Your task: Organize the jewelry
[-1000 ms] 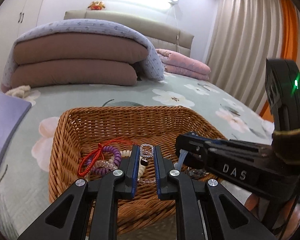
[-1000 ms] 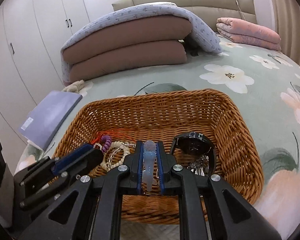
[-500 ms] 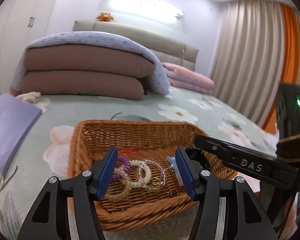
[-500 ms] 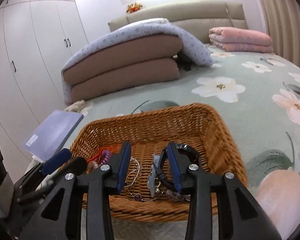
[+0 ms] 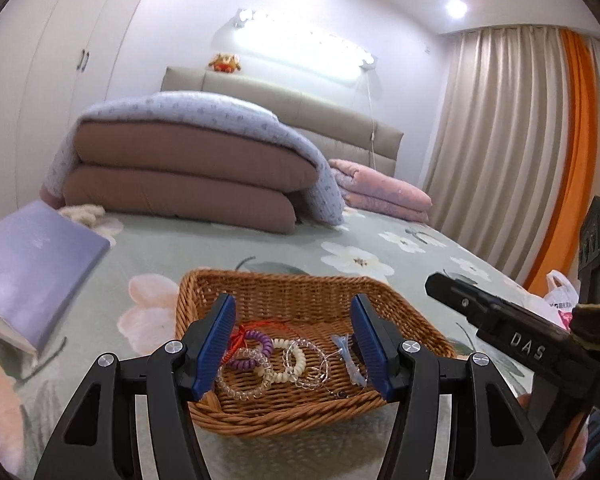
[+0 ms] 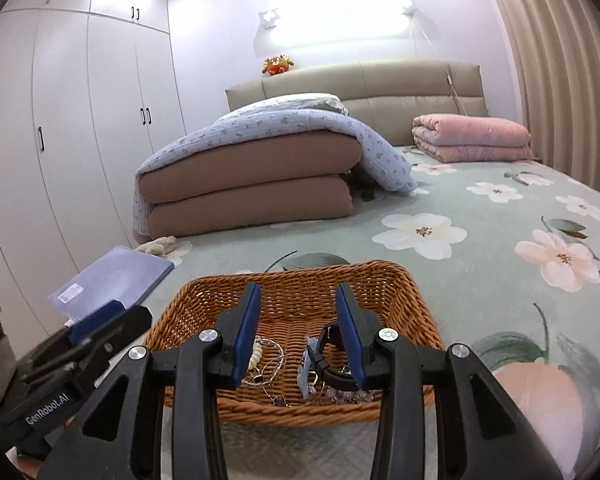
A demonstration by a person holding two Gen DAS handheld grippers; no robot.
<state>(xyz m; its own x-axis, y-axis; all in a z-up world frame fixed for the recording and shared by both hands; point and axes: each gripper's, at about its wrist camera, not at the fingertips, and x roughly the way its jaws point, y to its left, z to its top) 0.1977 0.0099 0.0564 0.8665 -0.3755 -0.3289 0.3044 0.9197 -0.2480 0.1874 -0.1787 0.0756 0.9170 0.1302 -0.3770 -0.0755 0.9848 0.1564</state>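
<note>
A brown wicker basket (image 5: 284, 288) (image 6: 300, 276) sits on the floral bedspread. It holds a purple coil bracelet (image 5: 256, 344), a cream bead bracelet (image 5: 288, 364), clear bead bracelets (image 5: 240, 388), a red cord (image 5: 252, 326), a pale blue piece (image 5: 350, 360) (image 6: 306, 372) and a black watch (image 6: 332, 364). My left gripper (image 5: 292, 344) is open and empty, raised above the basket's near edge. My right gripper (image 6: 298, 332) is open and empty, also above the near edge; it shows in the left wrist view (image 5: 500, 328).
A lavender book (image 5: 32, 272) (image 6: 116, 280) lies left of the basket. Folded brown quilts under a blue blanket (image 5: 188, 176) (image 6: 252, 176) and a pink quilt (image 6: 472, 136) lie further back. Wardrobes stand on the left, curtains (image 5: 520, 152) on the right. A white plastic bag (image 5: 560, 300) lies at the right.
Both grippers were shut on jewellery low in the basket; they have opened, left the pieces in the basket, and drawn back and up.
</note>
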